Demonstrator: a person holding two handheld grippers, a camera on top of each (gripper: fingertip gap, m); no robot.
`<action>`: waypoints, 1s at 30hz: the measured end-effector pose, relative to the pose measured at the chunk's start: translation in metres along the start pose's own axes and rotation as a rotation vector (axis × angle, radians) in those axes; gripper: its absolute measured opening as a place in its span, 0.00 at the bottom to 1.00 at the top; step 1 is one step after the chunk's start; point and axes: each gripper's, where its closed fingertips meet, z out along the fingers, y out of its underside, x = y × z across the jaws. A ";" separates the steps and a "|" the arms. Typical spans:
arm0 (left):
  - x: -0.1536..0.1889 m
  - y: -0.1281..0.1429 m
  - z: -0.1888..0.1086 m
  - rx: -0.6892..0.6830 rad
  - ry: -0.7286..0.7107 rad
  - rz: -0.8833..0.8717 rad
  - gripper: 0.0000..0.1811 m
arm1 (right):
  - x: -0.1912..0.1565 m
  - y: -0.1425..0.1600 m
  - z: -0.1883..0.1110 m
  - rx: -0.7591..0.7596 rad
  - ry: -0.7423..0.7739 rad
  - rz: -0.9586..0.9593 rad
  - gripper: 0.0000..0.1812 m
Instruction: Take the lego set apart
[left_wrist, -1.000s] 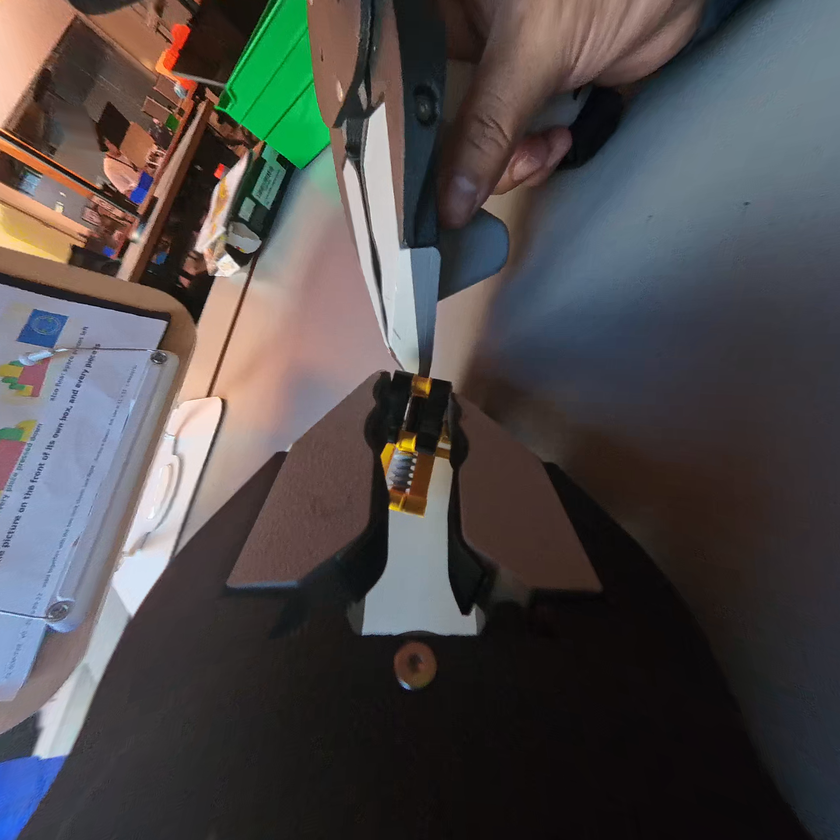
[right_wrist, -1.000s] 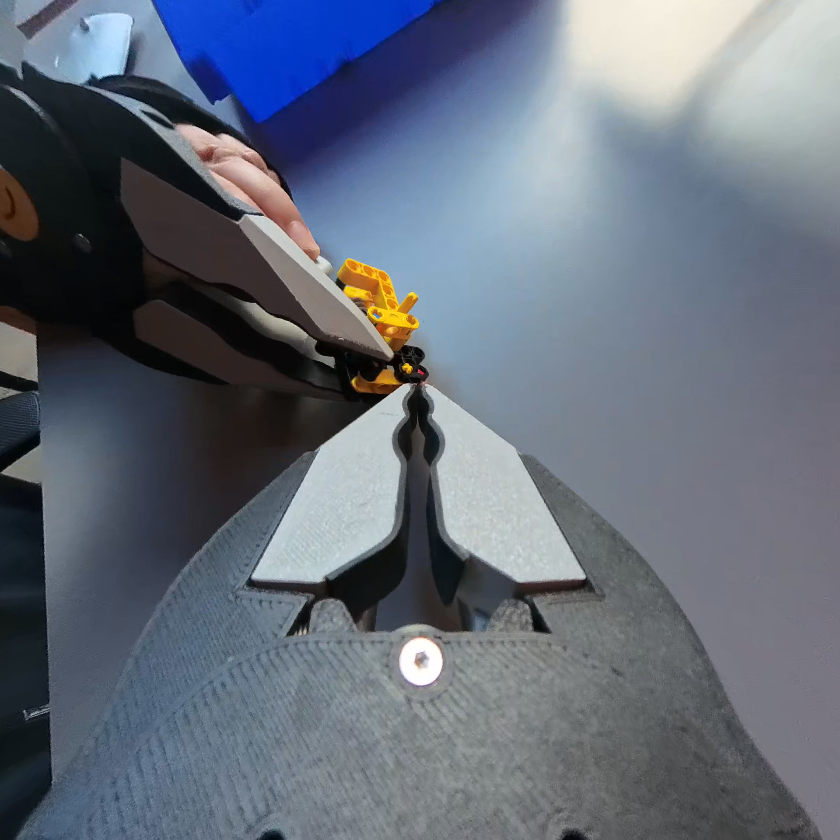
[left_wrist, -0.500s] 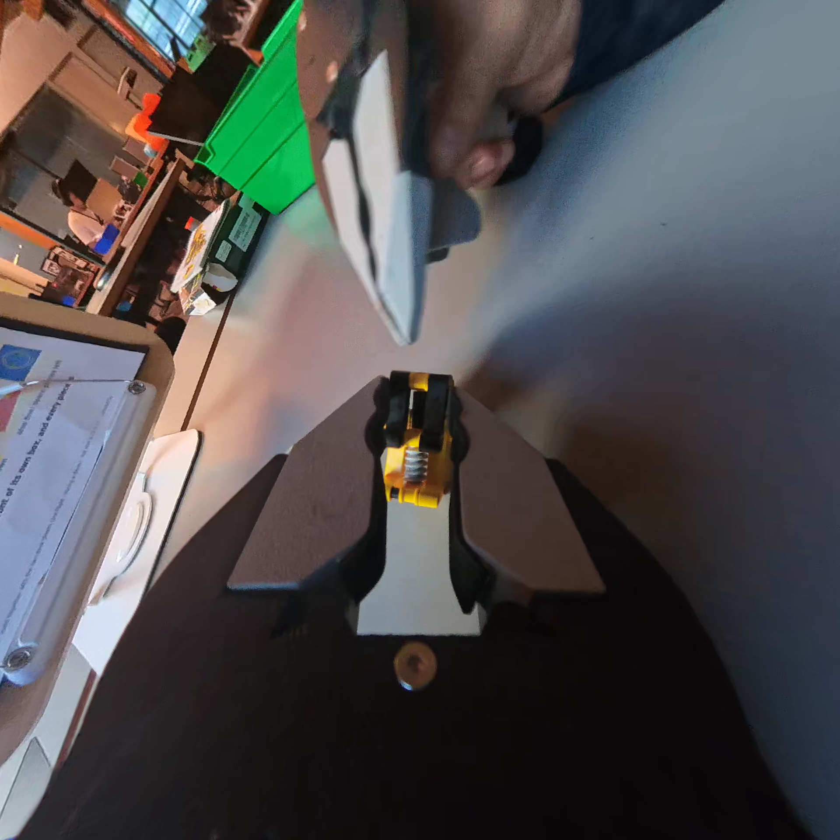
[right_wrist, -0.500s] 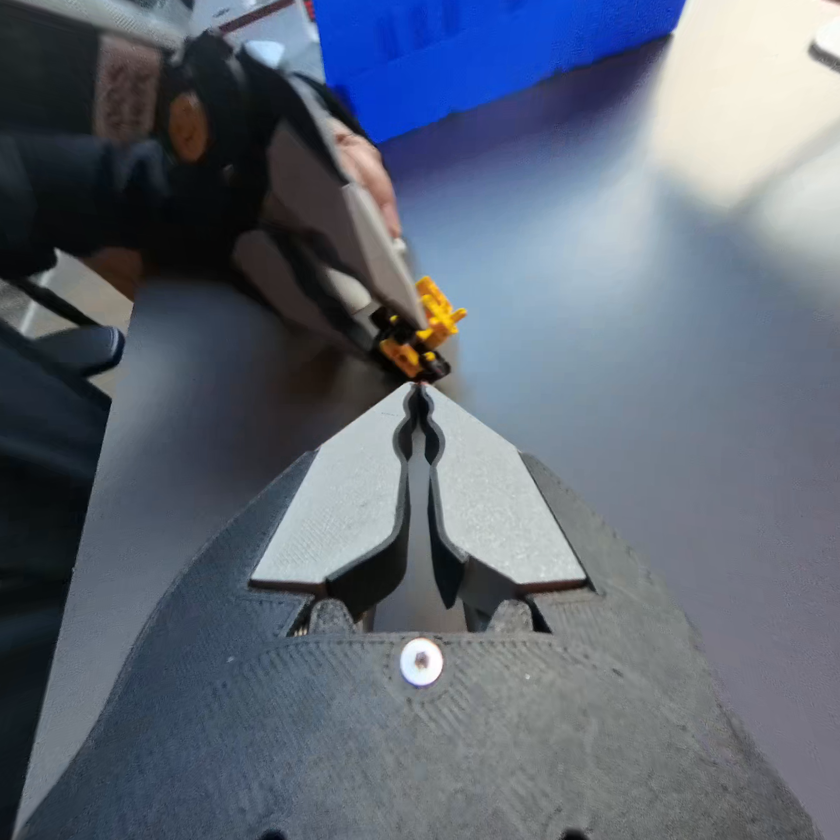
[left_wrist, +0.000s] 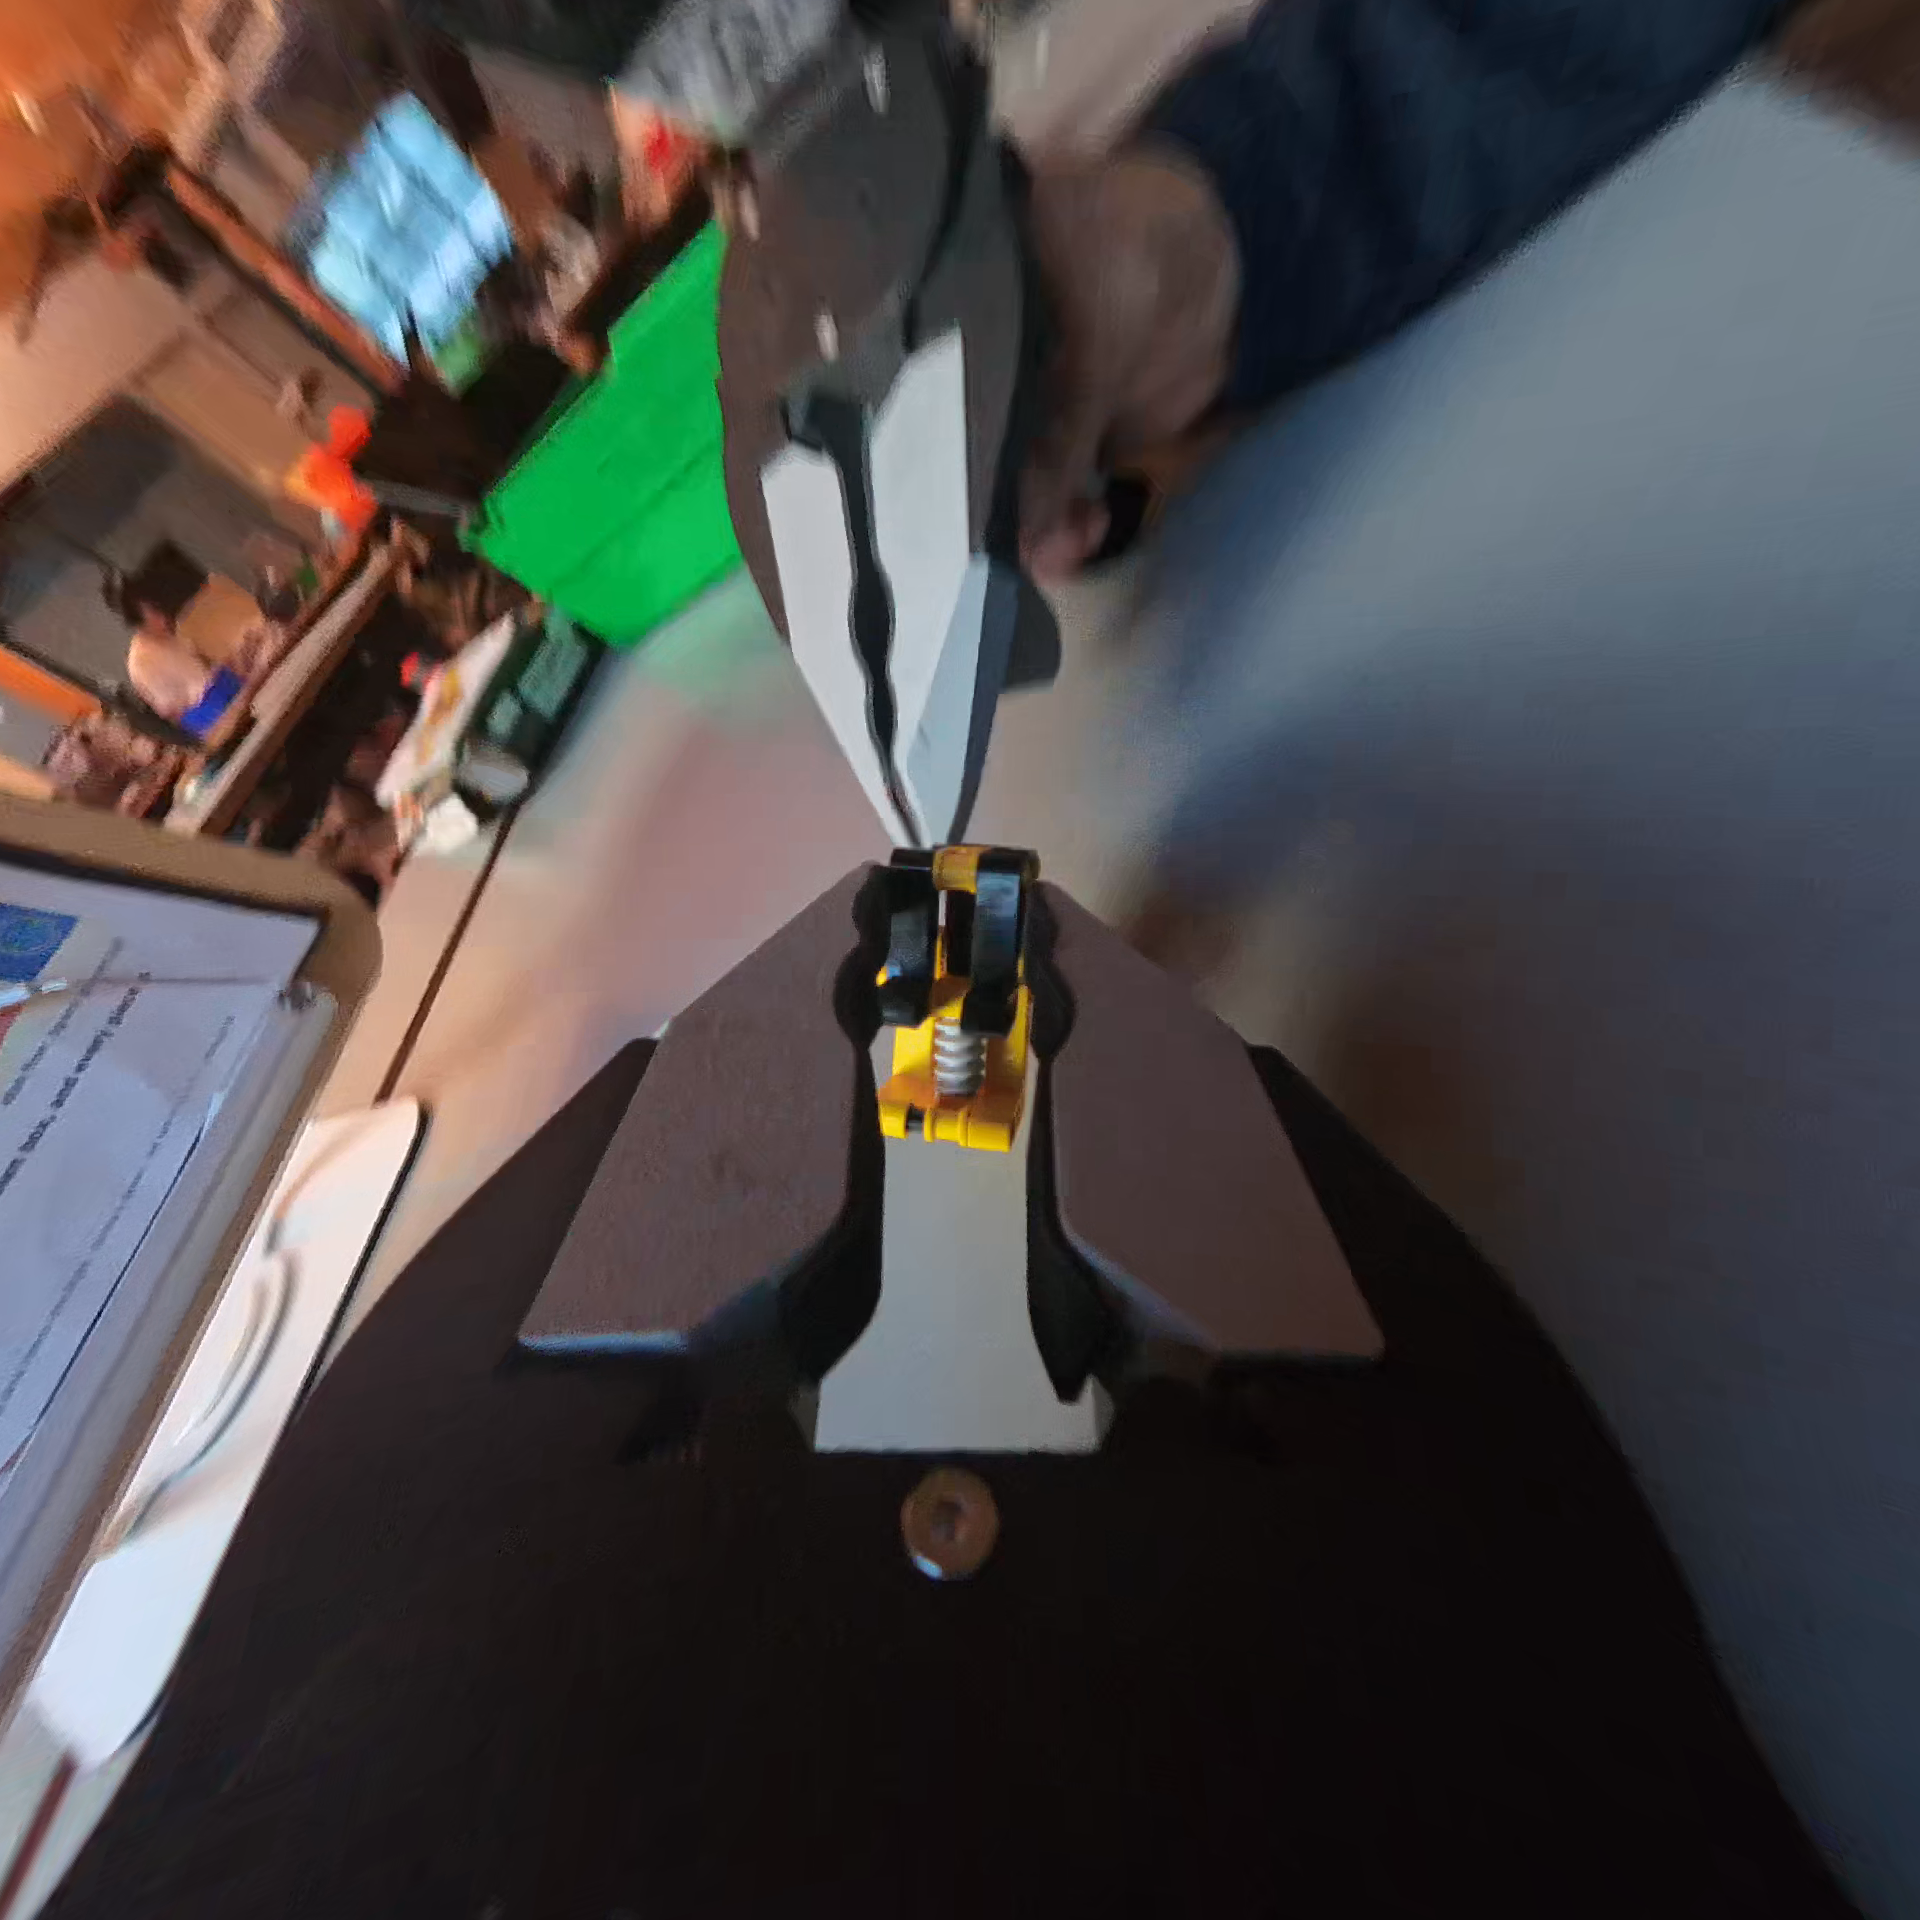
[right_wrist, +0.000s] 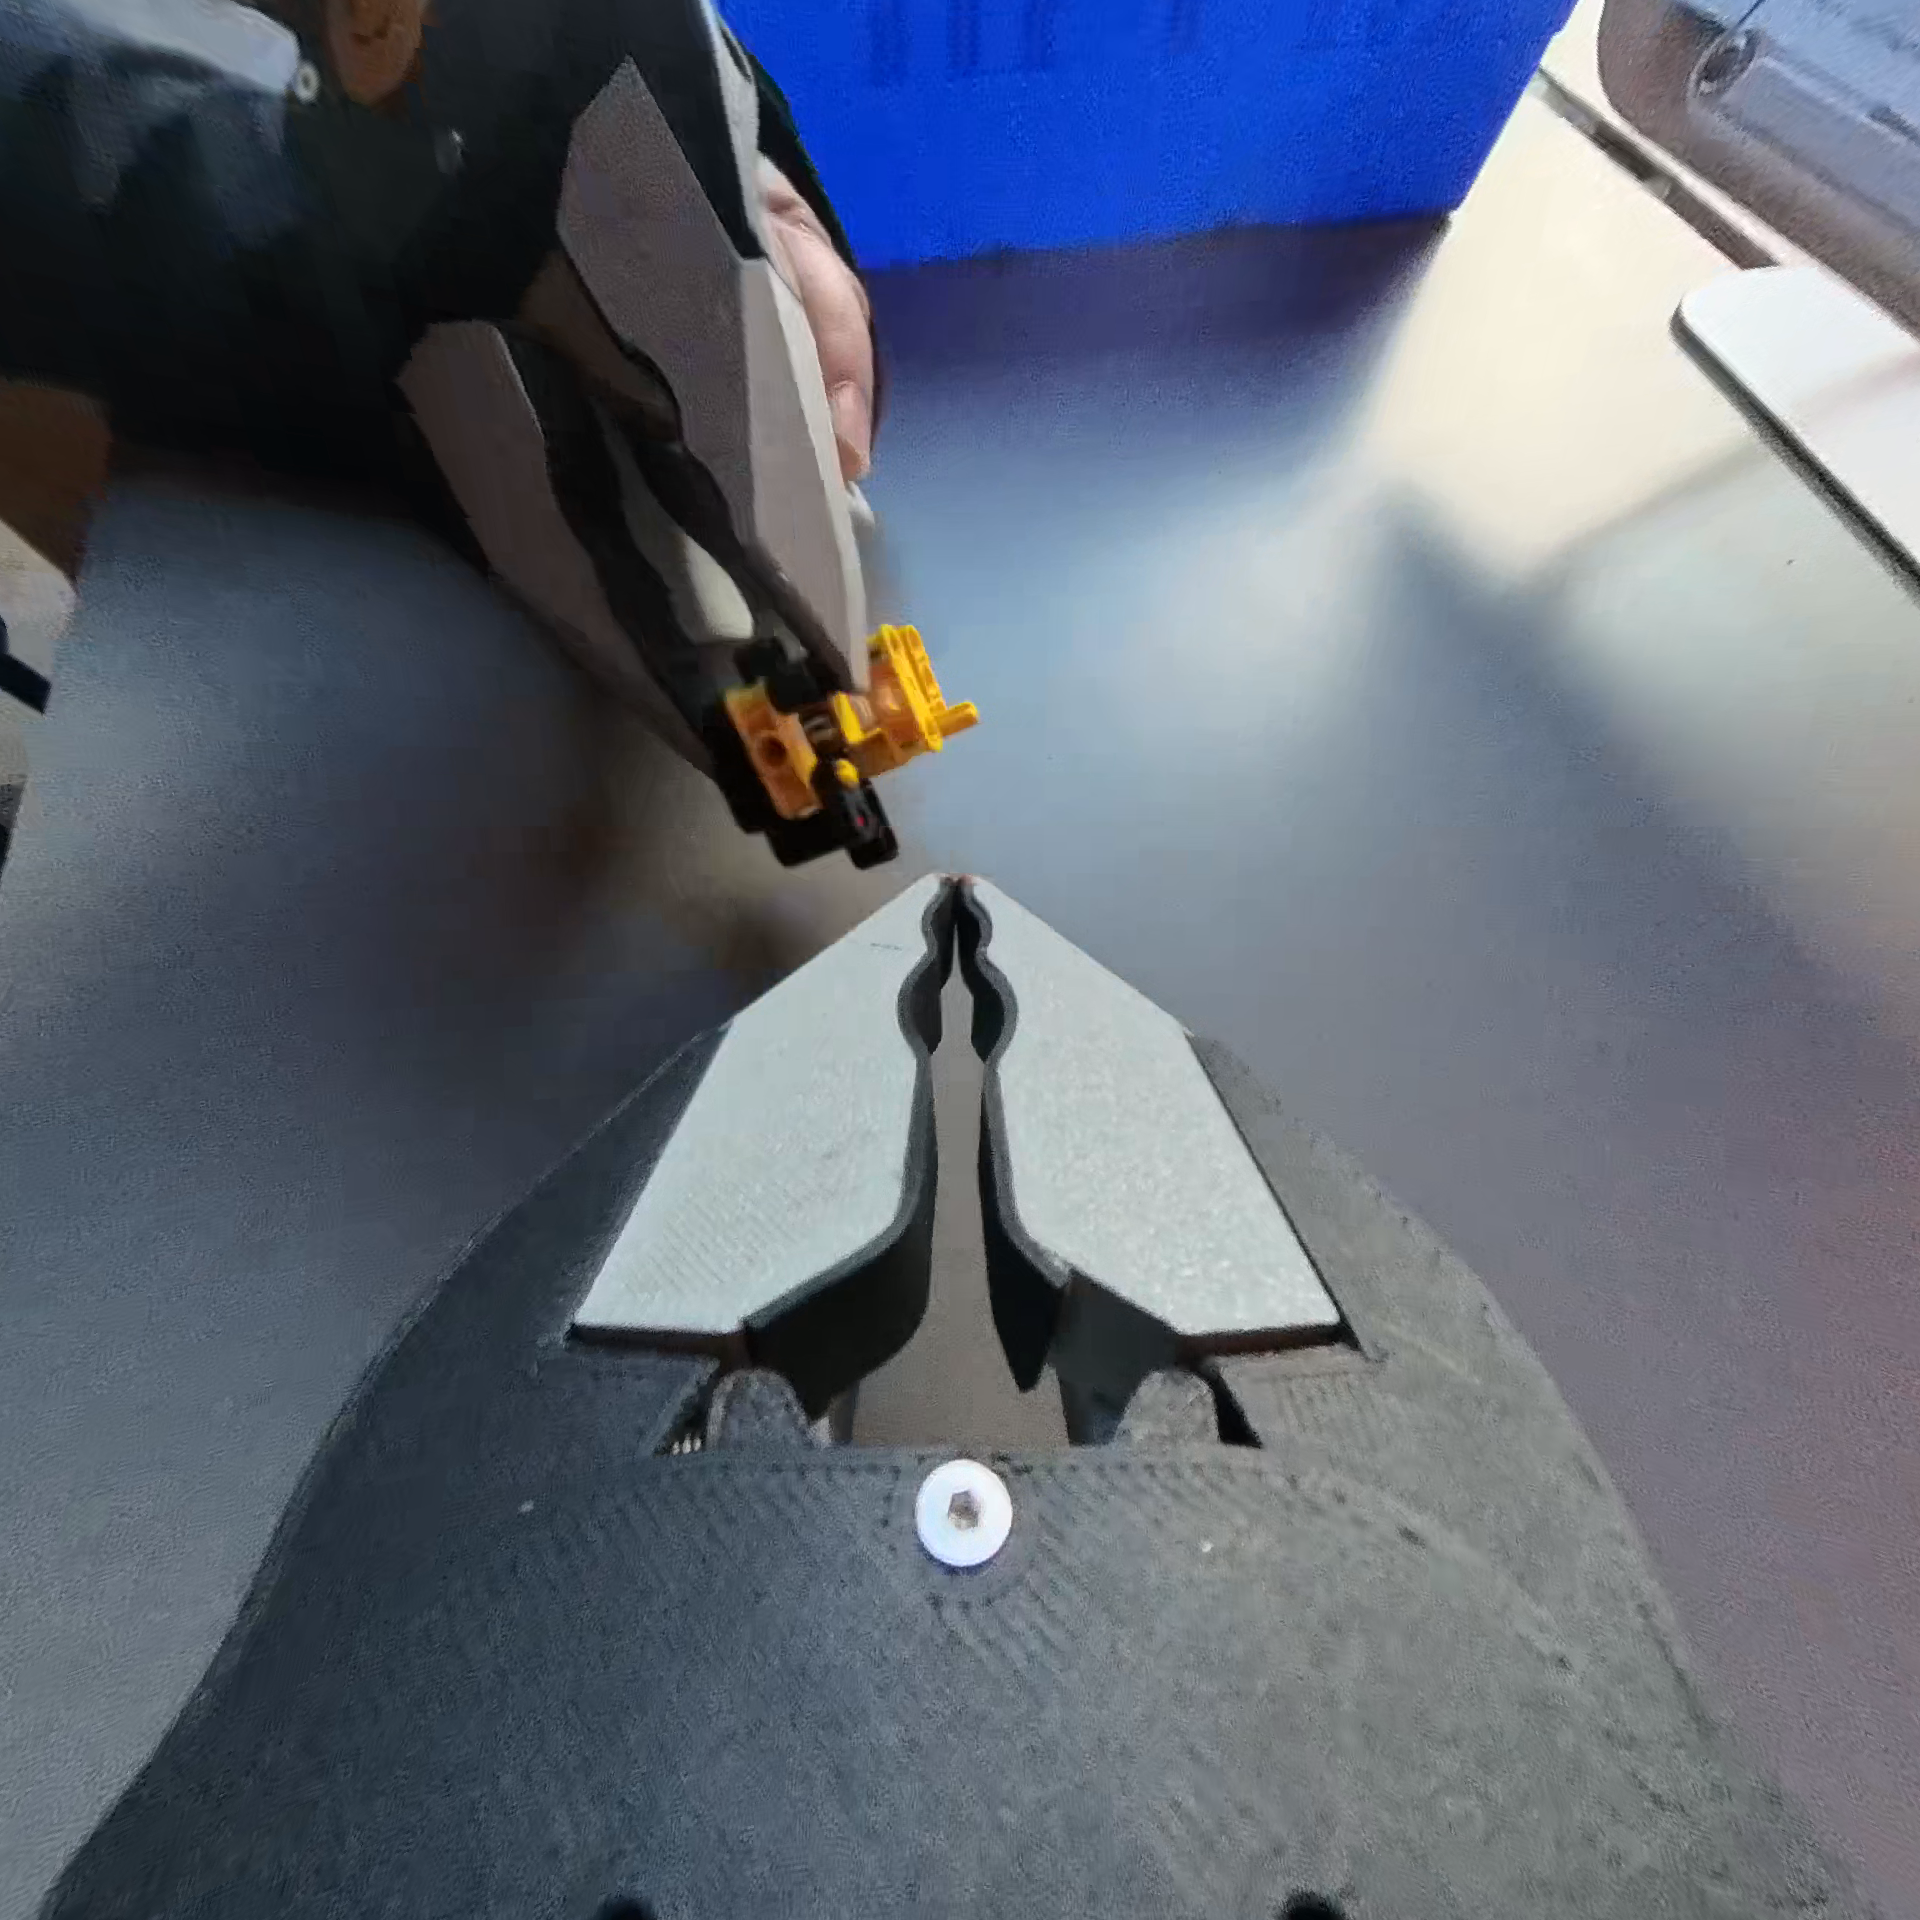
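Left tongs (left_wrist: 951, 883) clenched on the lego set (left_wrist: 954, 1023), a small yellow-and-black build with a grey spring, wedged between the fingertips and held above the grey table (left_wrist: 1558, 831). Right tongs (right_wrist: 956, 881) pressed together at the tips; a speck of red shows there, too small to tell whether it is a piece. They point at the left pair from just beyond the set, tips close to its black end, contact unclear. A hand (left_wrist: 1122, 364) in a dark sleeve grips the right tongs, blurred. Far side of the set hidden by the fingers. Green bin (left_wrist: 623, 457) and blue bin (right_wrist: 1143, 114) sit behind, both cut off.
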 end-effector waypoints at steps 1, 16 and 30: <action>-0.002 -0.013 -0.007 0.096 0.008 -0.038 0.13 | -0.002 -0.005 -0.002 0.022 -0.006 -0.007 0.00; 0.026 -0.048 -0.016 0.225 0.068 0.213 0.13 | -0.039 -0.040 -0.033 0.255 -0.545 0.386 0.29; 0.004 -0.036 -0.012 0.161 0.019 -0.041 0.13 | -0.051 -0.021 -0.015 0.140 -0.453 0.162 0.20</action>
